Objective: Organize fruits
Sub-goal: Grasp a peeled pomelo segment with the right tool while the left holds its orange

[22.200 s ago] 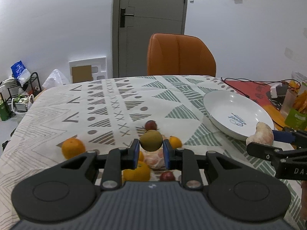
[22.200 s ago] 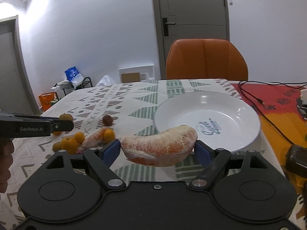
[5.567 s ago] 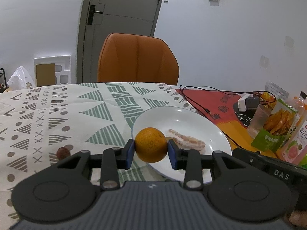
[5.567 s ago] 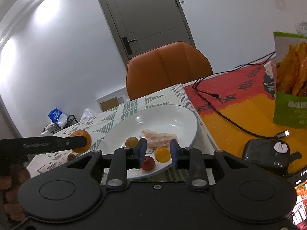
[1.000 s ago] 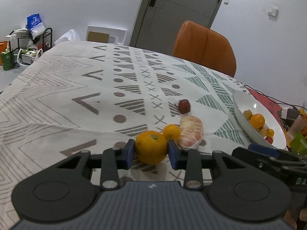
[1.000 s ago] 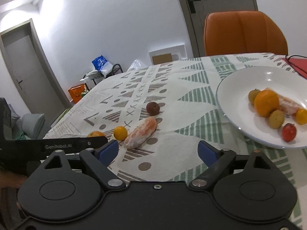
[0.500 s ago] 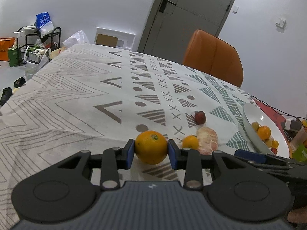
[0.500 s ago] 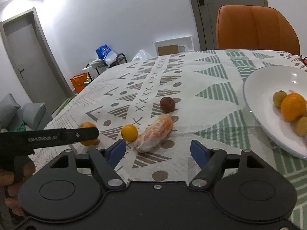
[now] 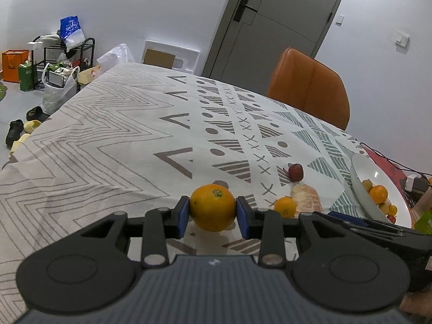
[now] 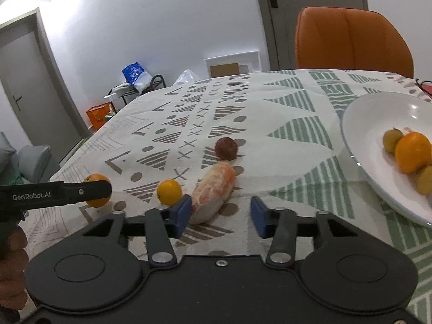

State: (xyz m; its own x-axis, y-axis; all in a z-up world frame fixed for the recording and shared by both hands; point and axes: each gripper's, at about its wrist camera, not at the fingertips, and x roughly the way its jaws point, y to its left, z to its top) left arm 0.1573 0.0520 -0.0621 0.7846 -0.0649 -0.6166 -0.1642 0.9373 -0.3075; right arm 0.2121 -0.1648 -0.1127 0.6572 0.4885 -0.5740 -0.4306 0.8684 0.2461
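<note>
My left gripper (image 9: 212, 216) is shut on a large orange (image 9: 212, 207), held low over the patterned tablecloth (image 9: 121, 140). In the right wrist view that left gripper (image 10: 106, 189) shows from the side with the orange (image 10: 97, 202) in it. My right gripper (image 10: 220, 214) is open, and its left finger pad (image 10: 184, 213) is beside the near end of a peeled citrus segment (image 10: 216, 189). A small orange (image 10: 169, 192) lies left of the segment and a dark red fruit (image 10: 226, 148) behind it. The white plate (image 10: 351, 140) at right holds several fruits, among them an orange (image 10: 413, 156).
An orange chair (image 10: 351, 43) stands at the table's far side, before a grey door (image 9: 270, 24). A rack with bags (image 9: 62, 54) and shoes are on the floor at left. Black cables and a red mat (image 9: 388, 164) lie beyond the plate (image 9: 361, 178).
The right gripper has come closer to the peeled segment and its fingers have narrowed. The left gripper keeps the large orange and has swung left.
</note>
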